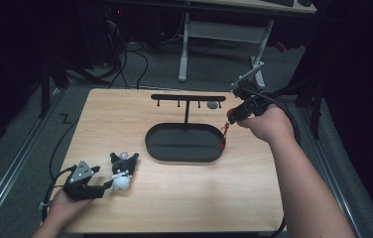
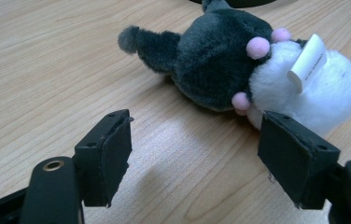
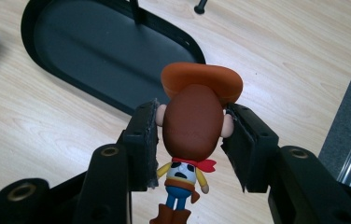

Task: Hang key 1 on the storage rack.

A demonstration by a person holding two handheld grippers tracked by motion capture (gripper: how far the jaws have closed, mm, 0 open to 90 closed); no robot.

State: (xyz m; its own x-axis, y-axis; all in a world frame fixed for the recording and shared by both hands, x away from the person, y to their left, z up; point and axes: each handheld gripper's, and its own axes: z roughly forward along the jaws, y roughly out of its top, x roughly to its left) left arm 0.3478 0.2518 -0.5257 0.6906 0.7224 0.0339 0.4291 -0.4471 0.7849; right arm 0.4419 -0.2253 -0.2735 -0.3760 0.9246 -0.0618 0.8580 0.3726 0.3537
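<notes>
A cowboy figurine [image 3: 191, 133] with an orange hat and a brown head hangs head-up between the pads of my right gripper [image 3: 192, 113], which is shut on its head. In the high view that gripper [image 1: 232, 116] holds the figurine [image 1: 224, 135] above the right end of the black oval tray [image 1: 151, 144]. A black and white plush toy [image 1: 123, 171] lies at the front left of the table. My left gripper [image 1: 104, 186] rests just left of it, open. Up close, the plush [image 2: 220, 60] lies just beyond the open left gripper [image 2: 197, 125], with bare wood between the pads.
A black T-shaped rack [image 1: 188, 98] with small hooks rises from the back of the tray [image 3: 85, 46]. A small dark object [image 1: 213, 105] lies on the table behind it. The table's right edge and the grey floor are close to the right hand.
</notes>
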